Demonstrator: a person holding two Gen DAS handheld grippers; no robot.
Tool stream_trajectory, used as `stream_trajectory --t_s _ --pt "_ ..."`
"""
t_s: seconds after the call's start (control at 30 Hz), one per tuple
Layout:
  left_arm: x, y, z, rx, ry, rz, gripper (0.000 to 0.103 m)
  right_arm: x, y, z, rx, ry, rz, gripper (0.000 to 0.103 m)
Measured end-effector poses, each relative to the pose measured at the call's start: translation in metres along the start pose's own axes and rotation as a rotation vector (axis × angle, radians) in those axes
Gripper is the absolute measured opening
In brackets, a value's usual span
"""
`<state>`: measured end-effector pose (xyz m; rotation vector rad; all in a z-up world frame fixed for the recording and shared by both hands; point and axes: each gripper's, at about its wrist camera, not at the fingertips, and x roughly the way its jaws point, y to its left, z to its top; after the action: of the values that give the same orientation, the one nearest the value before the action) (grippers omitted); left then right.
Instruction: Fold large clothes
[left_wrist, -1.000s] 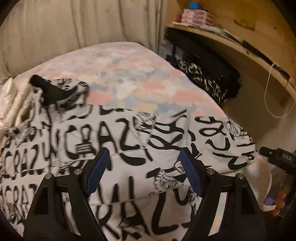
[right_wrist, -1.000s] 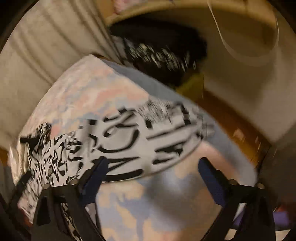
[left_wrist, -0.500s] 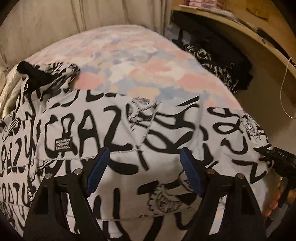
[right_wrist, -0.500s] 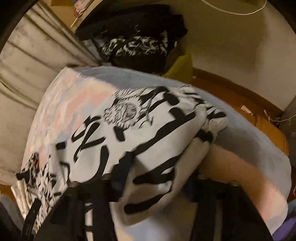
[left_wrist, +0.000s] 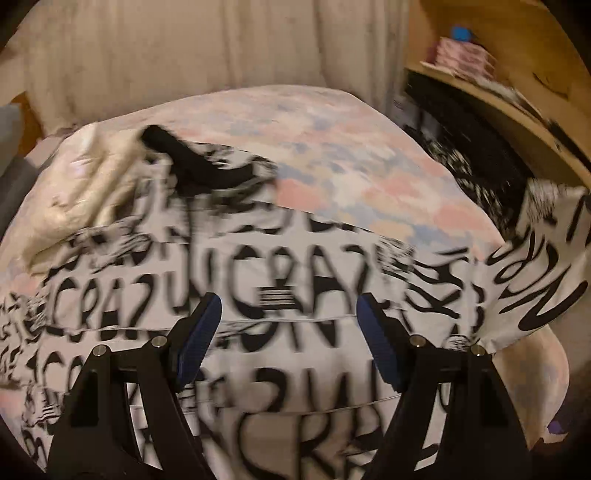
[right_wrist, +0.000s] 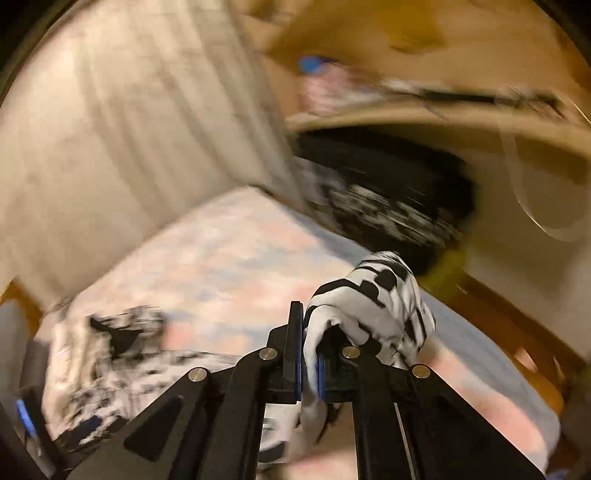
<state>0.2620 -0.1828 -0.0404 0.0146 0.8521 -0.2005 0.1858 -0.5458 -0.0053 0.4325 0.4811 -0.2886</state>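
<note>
L wrist view only: the white garment (left_wrist: 280, 295) w/ black lettering spreads flat over the lower half of frame, on the bed (left_wrist: 332, 147) w/ pastel cover; its black collar (left_wrist: 192, 162) sits upper left, a cream cloth (left_wrist: 85, 192) bunched beside it at left edge. At right edge one corner of the garment is lifted off the bed, blurred. R wrist view only: that corner up close, bunched in the tool, plus the rest of the garment (right_wrist: 122, 358) as a blurred heap lower left.

Both views heavily motion-blurred. Both show the wooden shelf (left_wrist: 509, 107) upper right w/ a dark pile of clothes (right_wrist: 388, 192) under it, curtain behind the bed.

Left tool (left_wrist: 288, 343): blue pads wide apart, jaws closing slightly, nothing between them; it hangs over the mid garment, can't tell if touching.

Right tool (right_wrist: 308, 354): pads together, clamped on a fold of the garment; the cloth balls up past the fingertips, center-right of frame, above the bed cover.
</note>
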Motion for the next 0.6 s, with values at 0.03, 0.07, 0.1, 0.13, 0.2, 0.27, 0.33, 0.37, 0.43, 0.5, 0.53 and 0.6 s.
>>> stream_trajectory --t_s 0.03,0.07,0.1,0.13,0.2,0.27,0.33,0.37,0.43,0.5,0.53,0.6 --pt "-0.005 0.013 0.000 -0.020 -0.005 0.007 0.074 -0.001 0.027 0.000 -0.037 -0.002 0.055 0.006" --pt "-0.012 0.032 -0.002 -0.047 -0.010 0.015 0.074 0.000 0.054 -0.002 -0.076 0.001 0.101 0.006" --pt "-0.017 0.048 -0.002 -0.074 -0.014 0.019 0.074 0.004 0.078 -0.005 -0.114 0.009 0.140 0.006" --pt "-0.021 0.064 -0.005 -0.104 -0.017 0.017 0.074 0.007 0.104 -0.013 -0.157 0.022 0.181 0.006" --pt "-0.028 0.093 -0.014 -0.153 -0.020 0.024 0.074 0.017 0.151 -0.033 -0.232 0.066 0.255 0.006" --pt "-0.030 0.119 -0.023 -0.191 -0.016 0.034 0.074 0.031 0.190 -0.058 -0.286 0.123 0.308 0.006" --pt "-0.027 0.147 -0.036 -0.222 0.007 0.044 0.074 0.048 0.223 -0.092 -0.345 0.205 0.347 0.006" --pt "-0.024 0.154 -0.042 -0.228 0.019 0.043 0.074 0.059 0.236 -0.113 -0.376 0.263 0.367 0.007" --pt "-0.015 0.172 -0.055 -0.243 0.061 0.033 0.074 0.076 0.253 -0.149 -0.433 0.361 0.379 0.023" --pt "-0.008 0.179 -0.068 -0.245 0.088 0.011 0.074 0.081 0.263 -0.184 -0.494 0.404 0.338 0.048" --pt "-0.005 0.183 -0.073 -0.246 0.102 -0.007 0.074 0.082 0.264 -0.197 -0.520 0.415 0.324 0.055" --pt "0.001 0.185 -0.080 -0.247 0.117 -0.031 0.074 0.082 0.259 -0.213 -0.528 0.457 0.335 0.057"
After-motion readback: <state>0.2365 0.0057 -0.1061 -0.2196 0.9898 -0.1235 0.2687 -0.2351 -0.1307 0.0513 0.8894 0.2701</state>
